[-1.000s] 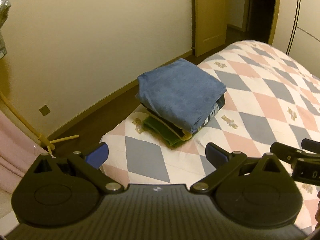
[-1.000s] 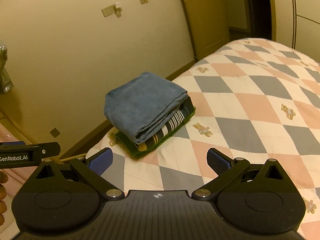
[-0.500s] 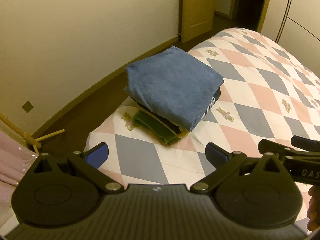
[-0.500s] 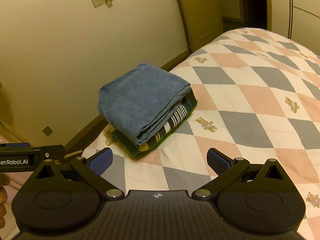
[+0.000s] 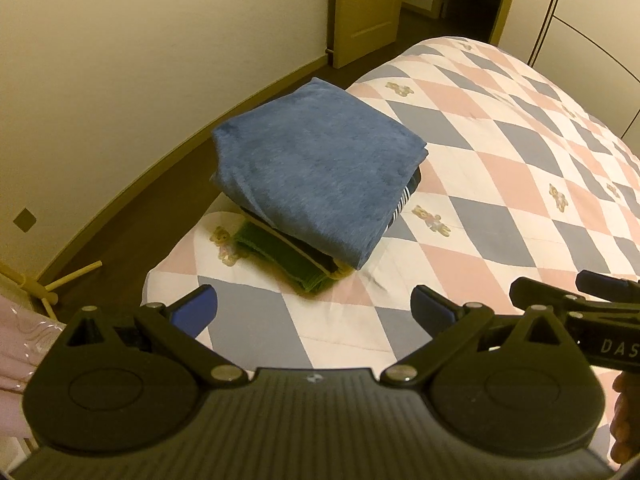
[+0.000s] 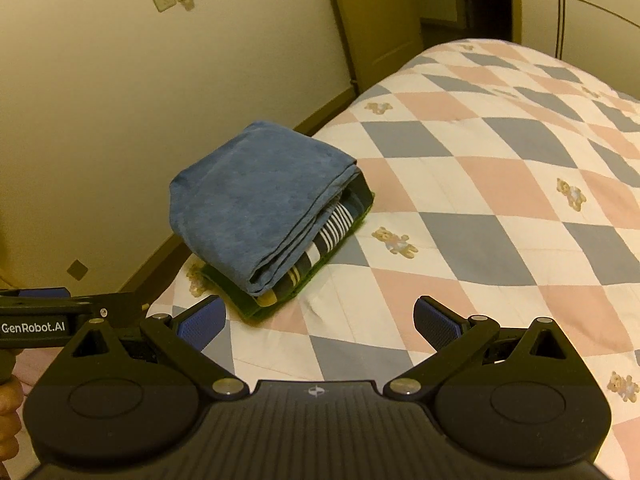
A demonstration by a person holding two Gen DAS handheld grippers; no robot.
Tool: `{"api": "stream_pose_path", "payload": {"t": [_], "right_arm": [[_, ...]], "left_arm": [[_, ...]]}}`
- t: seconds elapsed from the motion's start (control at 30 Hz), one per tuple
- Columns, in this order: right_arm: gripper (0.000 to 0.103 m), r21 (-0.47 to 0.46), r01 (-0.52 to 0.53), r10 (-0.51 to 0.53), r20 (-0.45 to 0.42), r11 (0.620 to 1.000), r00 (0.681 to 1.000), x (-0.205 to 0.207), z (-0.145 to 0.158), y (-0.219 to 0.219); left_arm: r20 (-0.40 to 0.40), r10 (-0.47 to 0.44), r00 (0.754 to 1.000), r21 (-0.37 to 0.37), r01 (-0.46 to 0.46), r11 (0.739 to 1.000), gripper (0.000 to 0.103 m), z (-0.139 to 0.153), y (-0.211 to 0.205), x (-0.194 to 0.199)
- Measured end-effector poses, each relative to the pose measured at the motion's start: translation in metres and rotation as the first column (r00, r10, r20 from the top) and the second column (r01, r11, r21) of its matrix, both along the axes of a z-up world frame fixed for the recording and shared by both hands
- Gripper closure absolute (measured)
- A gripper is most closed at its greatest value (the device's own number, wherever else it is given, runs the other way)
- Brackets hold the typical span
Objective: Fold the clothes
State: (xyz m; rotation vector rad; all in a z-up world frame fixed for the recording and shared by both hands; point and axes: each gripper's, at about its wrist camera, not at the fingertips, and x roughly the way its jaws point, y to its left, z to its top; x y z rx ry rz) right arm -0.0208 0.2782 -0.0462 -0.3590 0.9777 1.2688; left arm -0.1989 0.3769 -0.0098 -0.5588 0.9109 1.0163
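A stack of folded clothes (image 5: 316,184) sits at the corner of the bed, on a quilt (image 5: 500,184) of pink, grey-blue and white diamonds (small teddy bears dot the white ones). A blue garment (image 6: 256,196) lies on top, a navy-and-white striped piece (image 6: 332,230) under it, a green one (image 5: 280,254) at the bottom. The left gripper (image 5: 314,306) and the right gripper (image 6: 318,314) both hang just short of the stack, jaws spread wide, holding nothing.
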Motion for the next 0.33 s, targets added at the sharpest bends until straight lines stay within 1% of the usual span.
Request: {"api": "stream_pose_path", "payload": {"t": [0.2,0.33], "right_arm": [[0.0,0.0,-0.01,0.01,0.0,1.0,1.0,0.0016,0.0,-0.0007],[0.0,0.012,-0.011,0.011,0.001,1.0,1.0,0.0053,0.0034,-0.0055]], "left_arm": [[0.001,0.01,1.0,0.004,-0.01,1.0,0.001,0.0003,0.0012,0.0017],[0.011,0.013,1.0,0.026,-0.013,1.0,0.001,0.0062,-0.0044,0.0026]]}}
